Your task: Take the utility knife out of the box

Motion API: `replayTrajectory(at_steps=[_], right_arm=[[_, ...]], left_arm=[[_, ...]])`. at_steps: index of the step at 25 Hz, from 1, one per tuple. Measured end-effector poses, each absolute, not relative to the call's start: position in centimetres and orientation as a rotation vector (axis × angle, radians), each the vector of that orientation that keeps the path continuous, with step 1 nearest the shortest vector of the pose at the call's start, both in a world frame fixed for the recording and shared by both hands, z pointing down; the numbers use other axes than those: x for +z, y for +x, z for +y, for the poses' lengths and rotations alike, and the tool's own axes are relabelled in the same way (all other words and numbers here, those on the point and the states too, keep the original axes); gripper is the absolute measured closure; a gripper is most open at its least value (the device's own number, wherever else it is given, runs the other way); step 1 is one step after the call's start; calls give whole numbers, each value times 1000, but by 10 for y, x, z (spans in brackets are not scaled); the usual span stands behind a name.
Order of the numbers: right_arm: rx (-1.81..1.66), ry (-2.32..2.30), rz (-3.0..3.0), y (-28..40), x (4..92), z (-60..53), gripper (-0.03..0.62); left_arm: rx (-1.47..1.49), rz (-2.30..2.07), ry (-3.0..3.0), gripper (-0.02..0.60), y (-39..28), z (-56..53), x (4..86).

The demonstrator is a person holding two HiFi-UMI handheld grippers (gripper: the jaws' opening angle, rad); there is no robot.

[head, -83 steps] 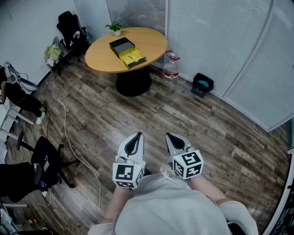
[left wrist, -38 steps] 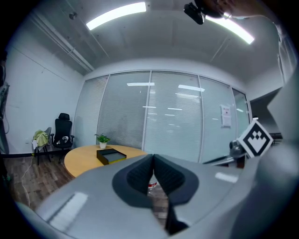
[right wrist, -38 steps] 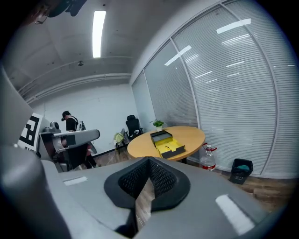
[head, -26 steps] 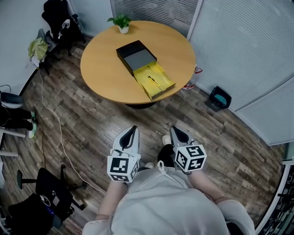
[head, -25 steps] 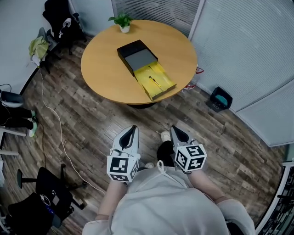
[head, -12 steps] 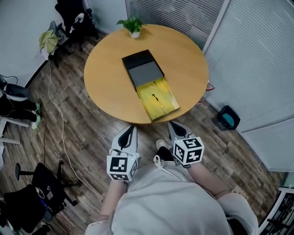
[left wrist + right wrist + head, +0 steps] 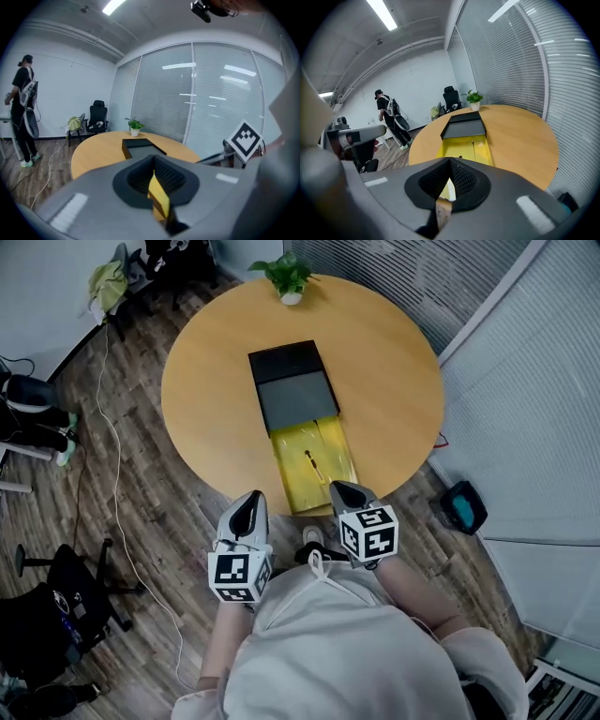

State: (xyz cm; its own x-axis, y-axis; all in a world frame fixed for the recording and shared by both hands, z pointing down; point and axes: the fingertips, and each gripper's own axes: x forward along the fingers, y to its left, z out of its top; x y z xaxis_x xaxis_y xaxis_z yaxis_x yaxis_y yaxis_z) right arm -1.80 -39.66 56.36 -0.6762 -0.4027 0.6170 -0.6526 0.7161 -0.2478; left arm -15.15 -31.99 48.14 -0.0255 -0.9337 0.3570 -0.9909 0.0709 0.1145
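Note:
An open box lies on the round wooden table (image 7: 206,381). Its black lid part (image 7: 292,381) is on the far side and its yellow-lined tray (image 7: 328,454) on the near side. A small dark utility knife (image 7: 310,465) rests in the yellow tray. My left gripper (image 7: 249,507) hovers over the floor just short of the table's near edge, jaws shut and empty. My right gripper (image 7: 343,491) is at the tray's near right corner, also shut and empty. The right gripper view looks along the shut jaws (image 7: 449,161) at the tray (image 7: 464,146) and the knife (image 7: 460,157). Over the left gripper (image 7: 153,161) only the black lid (image 7: 140,146) shows.
A potted plant (image 7: 289,277) stands at the table's far edge. A person (image 7: 23,112) stands at the left wall. Office chairs (image 7: 56,615), a floor cable (image 7: 112,484) and a dark bin (image 7: 461,507) surround the table. Blinds cover the glass wall at right.
The table and box have come much closer and lower in the head view. Both shut grippers have advanced from over the open floor to the table's near edge.

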Motion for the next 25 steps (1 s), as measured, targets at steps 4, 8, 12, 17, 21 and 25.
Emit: replayTrajectory(at_steps=[4, 8, 12, 17, 21, 25], right_arm=[[570, 717, -2313, -38, 592, -412, 594], [528, 661, -2227, -56, 632, -429, 592], [546, 595, -2158, -70, 659, -436, 591], [560, 542, -2091, -88, 689, -449, 488], [559, 534, -2043, -93, 706, -454, 470], [528, 549, -2017, -95, 709, -454, 480]], left_arm=[[220, -2032, 1815, 575, -171, -327, 506], [203, -2041, 1731, 575, -187, -336, 537], [157, -2035, 1665, 575, -194, -339, 565], [116, -2038, 1596, 575, -203, -342, 591], [131, -2041, 1570, 575, -208, -340, 602], [151, -2063, 1534, 575, -221, -334, 609]])
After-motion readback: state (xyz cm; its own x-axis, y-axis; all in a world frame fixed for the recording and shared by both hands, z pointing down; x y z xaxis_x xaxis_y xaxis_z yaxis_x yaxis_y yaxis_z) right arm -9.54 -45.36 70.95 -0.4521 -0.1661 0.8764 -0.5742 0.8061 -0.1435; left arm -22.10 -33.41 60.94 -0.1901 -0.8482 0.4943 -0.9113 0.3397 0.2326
